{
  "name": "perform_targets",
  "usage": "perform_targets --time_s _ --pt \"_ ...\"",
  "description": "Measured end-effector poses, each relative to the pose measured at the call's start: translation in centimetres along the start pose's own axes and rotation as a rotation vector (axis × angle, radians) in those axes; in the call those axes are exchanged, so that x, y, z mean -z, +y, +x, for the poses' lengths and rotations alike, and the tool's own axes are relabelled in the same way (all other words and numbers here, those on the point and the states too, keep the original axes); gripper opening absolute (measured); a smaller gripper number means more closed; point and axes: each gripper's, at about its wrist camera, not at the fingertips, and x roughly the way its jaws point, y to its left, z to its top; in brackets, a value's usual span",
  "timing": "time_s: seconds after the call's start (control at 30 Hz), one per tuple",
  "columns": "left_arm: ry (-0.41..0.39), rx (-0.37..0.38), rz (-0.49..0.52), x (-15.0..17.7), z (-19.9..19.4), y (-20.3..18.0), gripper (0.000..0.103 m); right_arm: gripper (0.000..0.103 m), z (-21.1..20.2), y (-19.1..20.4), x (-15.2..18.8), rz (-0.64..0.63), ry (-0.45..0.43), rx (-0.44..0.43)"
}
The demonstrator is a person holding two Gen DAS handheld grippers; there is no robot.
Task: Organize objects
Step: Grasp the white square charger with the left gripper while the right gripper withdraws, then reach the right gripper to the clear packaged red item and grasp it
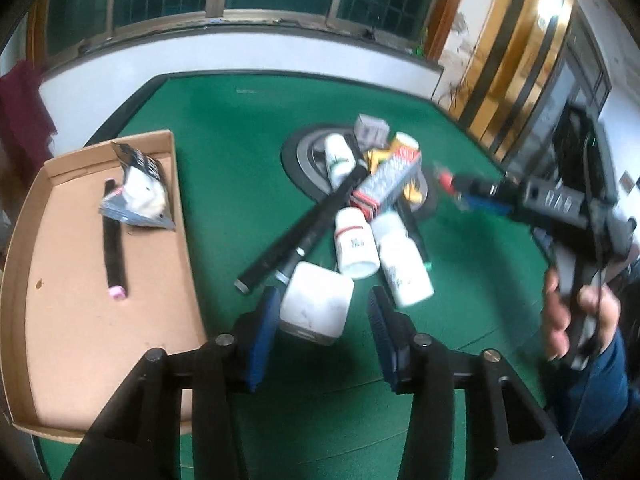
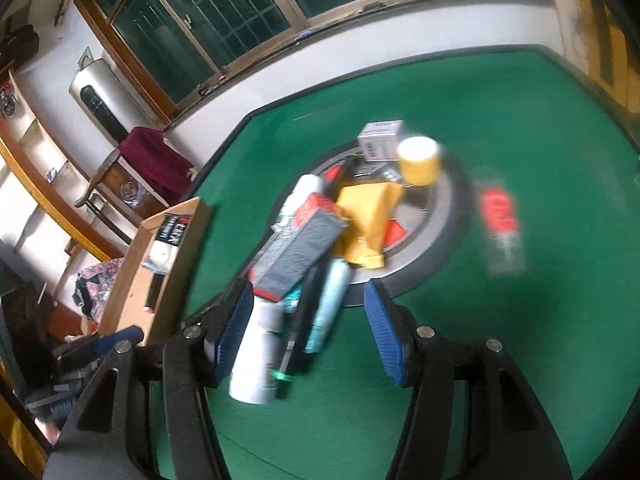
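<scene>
A pile of objects lies on the green table [image 1: 224, 128]: white bottles [image 1: 356, 244], a grey and red box [image 1: 386, 182], a long black bar [image 1: 304, 224], a yellow-capped jar [image 2: 418, 159] and a yellow packet [image 2: 368, 216]. A white square case [image 1: 316, 304] lies nearest. My left gripper [image 1: 322, 320] is open, its blue pads either side of the white case. My right gripper [image 2: 310, 320] is open above the near end of the pile; in the left wrist view [image 1: 452, 186] it hovers at the right. A cardboard tray [image 1: 24, 220] at left holds a snack packet [image 1: 140, 188] and a black strip [image 1: 114, 240].
A round grey disc [image 2: 436, 236] lies under the pile. A red and clear packet [image 2: 502, 224] lies on the table right of the disc. A window and white wall run behind the table. A chair with maroon cloth [image 2: 154, 156] stands at the far left.
</scene>
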Motion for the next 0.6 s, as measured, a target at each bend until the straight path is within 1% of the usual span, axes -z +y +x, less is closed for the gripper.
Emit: perform_targets --time_s 0.1,0.13,0.17,0.27,0.43,0.6 --pt "0.039 -0.016 0.045 0.3 1.2 -0.8 0.043 0.057 -0.6 -0.6 -0.2 0.024 -0.010 -0.032" --pt "0.050 -0.031 0.062 0.2 1.6 -1.0 0.043 0.060 -0.8 -0.6 -0.2 0.027 -0.017 -0.039" --pt "0.064 -0.064 0.086 0.2 2.1 -1.4 0.043 0.063 -1.0 -0.6 -0.3 0.024 -0.025 -0.037" --pt "0.083 -0.143 0.123 0.6 2.9 -1.7 0.043 0.065 -1.5 -0.9 -0.2 0.026 -0.048 -0.026" --pt "0.107 -0.122 0.121 0.8 3.9 -1.3 0.044 0.066 -1.2 -1.6 -0.4 0.050 -0.040 -0.022" --pt "0.135 -0.111 0.083 0.3 5.3 -0.9 0.044 0.066 -1.0 -1.9 -0.5 0.056 -0.037 -0.017"
